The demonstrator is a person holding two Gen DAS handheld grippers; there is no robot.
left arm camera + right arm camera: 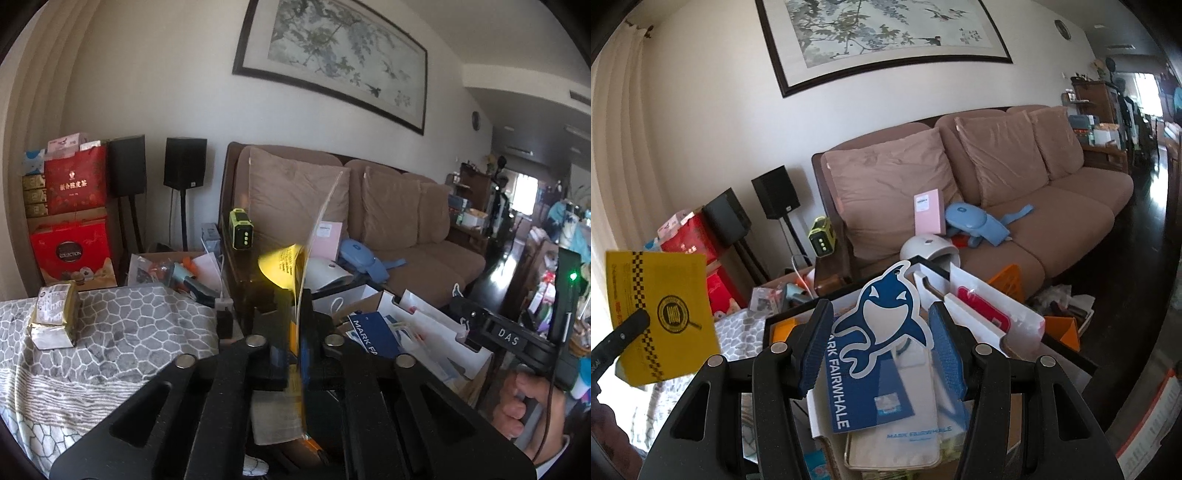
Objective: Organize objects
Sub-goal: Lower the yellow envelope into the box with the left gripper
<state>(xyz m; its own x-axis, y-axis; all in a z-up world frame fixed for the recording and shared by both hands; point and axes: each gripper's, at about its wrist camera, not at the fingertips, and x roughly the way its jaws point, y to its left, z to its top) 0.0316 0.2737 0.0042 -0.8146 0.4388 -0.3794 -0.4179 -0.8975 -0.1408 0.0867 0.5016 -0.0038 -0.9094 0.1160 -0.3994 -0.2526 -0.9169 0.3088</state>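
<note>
My left gripper [295, 317] is shut on a thin yellow booklet [280, 266], which stands edge-on and curls over at the top. In the right wrist view the same yellow booklet [661, 317] shows its face at the far left, with a black finger of the left gripper [628, 328] on it. My right gripper [880, 325] is open above a black-rimmed box [1067, 354] of papers. A blue whale-shaped tag [886, 314] lies in that box and shows between the blue pads [812, 350], apart from them. A hand [524, 406] holds the right gripper's body [509, 338].
A grey patterned cloth [110, 332] at the left carries a gold-wrapped packet [55, 317]. White paper bags [424, 325] stand in the box. Behind are a brown sofa [1052, 221] with a blue item [975, 221], a green device [242, 230], speakers [184, 162] and red gift boxes [70, 251].
</note>
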